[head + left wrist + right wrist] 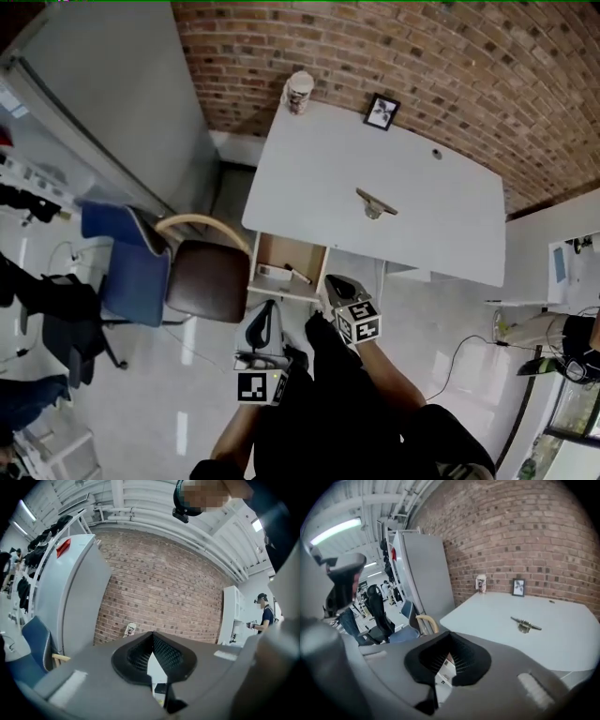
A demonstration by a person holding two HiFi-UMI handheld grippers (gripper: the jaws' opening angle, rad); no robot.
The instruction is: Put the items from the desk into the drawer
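A white desk [412,225] stands against a brick wall. On it are a patterned cup [298,92] at the far left corner, a small black picture frame [382,112], a tiny round object [436,153] and a metal clip-like piece [375,203]. Below the desk's near left edge a wooden drawer [265,251] stands open, with a white item [271,273] and a pen [298,274] inside. My left gripper [269,307] and right gripper [334,281] hang just in front of the drawer, both shut and holding nothing. In the right gripper view the clip [526,624], the frame [518,587] and the cup [481,584] lie ahead on the desk.
A brown-seated wooden chair [202,277] stands left of the drawer, with a blue chair [127,258] beside it. A grey cabinet [112,103] fills the left. A white shelf unit [562,262] stands to the right. A person [266,616] stands far off by it.
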